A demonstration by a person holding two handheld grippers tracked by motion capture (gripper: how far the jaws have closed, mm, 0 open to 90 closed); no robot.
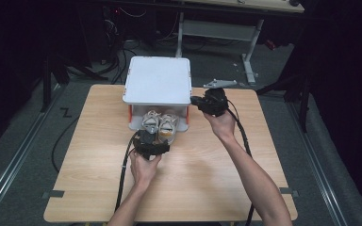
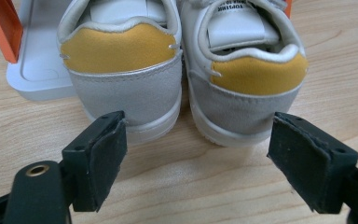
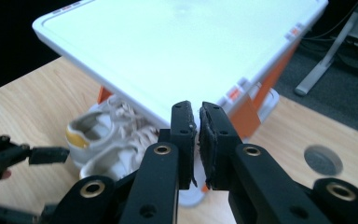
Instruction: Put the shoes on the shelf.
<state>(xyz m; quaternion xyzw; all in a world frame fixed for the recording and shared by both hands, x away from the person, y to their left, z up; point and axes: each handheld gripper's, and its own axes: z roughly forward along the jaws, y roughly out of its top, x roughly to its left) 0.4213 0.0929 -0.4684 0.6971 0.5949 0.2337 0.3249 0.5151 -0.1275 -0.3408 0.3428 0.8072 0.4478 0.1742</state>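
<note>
A pair of small white shoes (image 1: 160, 123) with yellow heel patches sits toes-first under the raised white lid (image 1: 158, 80) of a box. Their heels stick out onto the wooden table. In the left gripper view, the left shoe (image 2: 121, 70) and right shoe (image 2: 247, 79) stand side by side. My left gripper (image 2: 198, 154) is open just behind the heels, its pads clear of them. My right gripper (image 3: 198, 109) is up at the lid's right front corner, jaws nearly together with nothing between them. In the high view it hovers right of the box (image 1: 194, 100).
The box has a white base tray (image 2: 37, 70) and orange side pieces (image 2: 2, 28). A round grey cap (image 3: 323, 160) is set into the table (image 1: 198, 188) right of the box. Beyond the table's far edge are a desk frame (image 1: 250, 61) and floor cables.
</note>
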